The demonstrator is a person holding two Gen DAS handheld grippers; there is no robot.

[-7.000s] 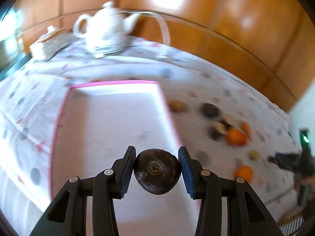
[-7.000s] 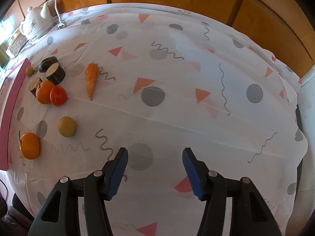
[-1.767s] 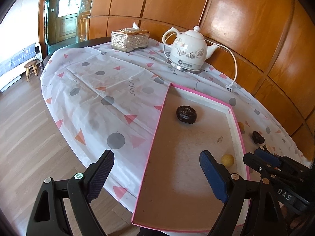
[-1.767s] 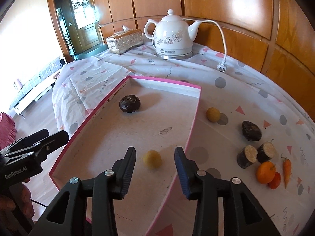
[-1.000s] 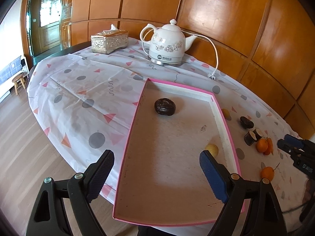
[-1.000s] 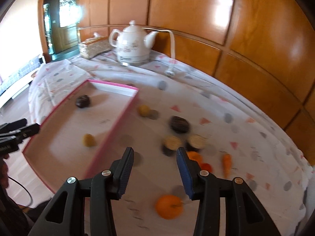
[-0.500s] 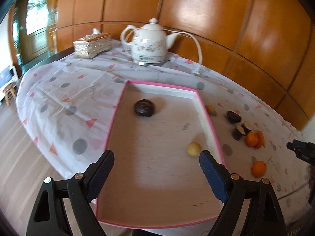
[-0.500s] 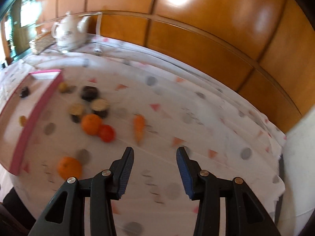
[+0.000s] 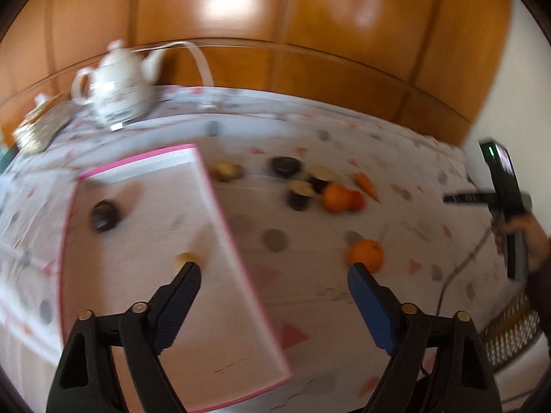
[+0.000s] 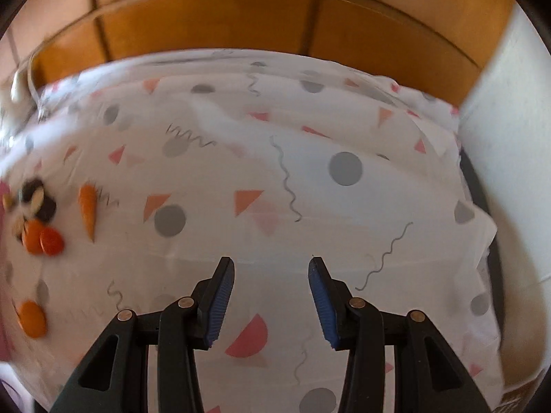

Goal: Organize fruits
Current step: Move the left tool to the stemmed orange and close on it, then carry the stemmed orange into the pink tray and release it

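Observation:
In the left wrist view the pink-rimmed tray (image 9: 220, 216) holds a dark round fruit (image 9: 105, 210) and a small yellow fruit (image 9: 186, 260). My left gripper (image 9: 273, 280) hangs over the tray's right rim, jaws closing with nothing between them. An orange (image 9: 365, 256) lies on the cloth near its right fingertip. Farther back lie another orange (image 9: 335, 194), a carrot (image 9: 366, 184), dark cut pieces (image 9: 299, 194) and a yellowish fruit (image 9: 224, 171). My right gripper (image 10: 271, 280) is open and empty over bare cloth; the carrot (image 10: 87, 208) and oranges (image 10: 43, 237) sit far to its left.
A white teapot (image 9: 117, 89) with its cord and a tissue box (image 9: 41, 125) stand at the back left. Wood panelling (image 9: 275, 34) runs behind the table. A white wall (image 10: 509, 172) borders the right edge. A hand (image 9: 527, 237) holds the other gripper at the right.
Both views have swung right and are blurred. The left gripper moved from the tray's middle to its right rim and narrowed a little. The right gripper left the fruits behind on its left.

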